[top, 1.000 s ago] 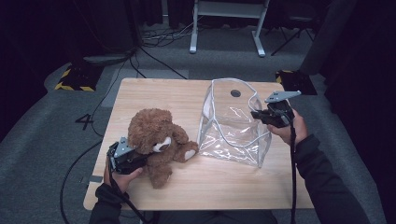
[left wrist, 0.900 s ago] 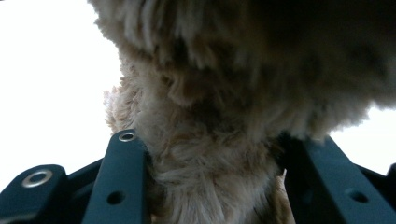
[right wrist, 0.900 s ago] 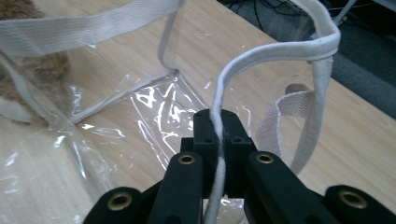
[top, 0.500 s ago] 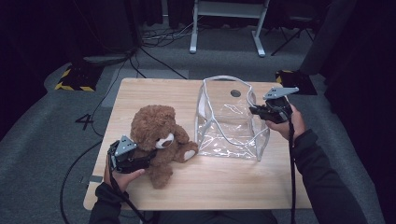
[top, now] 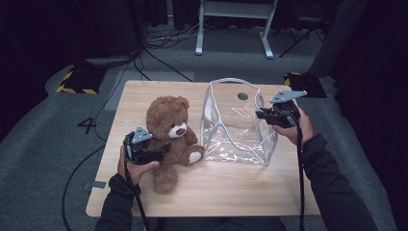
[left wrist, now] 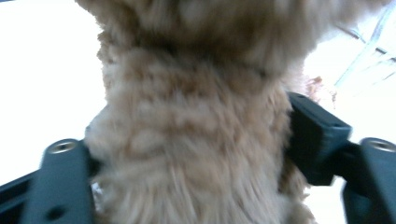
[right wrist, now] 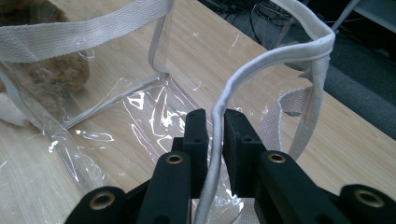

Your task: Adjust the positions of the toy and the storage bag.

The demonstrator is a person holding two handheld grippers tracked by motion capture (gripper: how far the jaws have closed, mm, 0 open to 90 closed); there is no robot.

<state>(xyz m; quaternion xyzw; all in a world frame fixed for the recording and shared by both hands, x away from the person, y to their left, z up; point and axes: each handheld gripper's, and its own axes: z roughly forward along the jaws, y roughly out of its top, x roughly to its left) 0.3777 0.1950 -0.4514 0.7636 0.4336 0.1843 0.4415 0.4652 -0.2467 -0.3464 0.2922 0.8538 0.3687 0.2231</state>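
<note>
A brown teddy bear (top: 168,125) sits upright on the wooden table (top: 231,192), left of a clear plastic bag (top: 235,130) with white trim. My left gripper (top: 161,153) reaches the bear's side from the left. In the left gripper view the fur (left wrist: 187,140) bulges between both jaws, which have just been closing and press on it. My right gripper (top: 260,114) is at the bag's right rim. In the right gripper view the white rim (right wrist: 275,56) runs between the jaws of that gripper (right wrist: 215,119). They have just been opening and stand slightly off it.
A dark round spot (top: 243,96) on the tabletop shows through the bag. Cables and a yellow-black striped block (top: 74,84) lie on the grey floor to the left. A white frame's legs (top: 231,29) stand behind the table.
The bear has come up from a lean to sitting upright. My left gripper let go low on the bear and took a wider hold. The bag's mouth stands more open.
</note>
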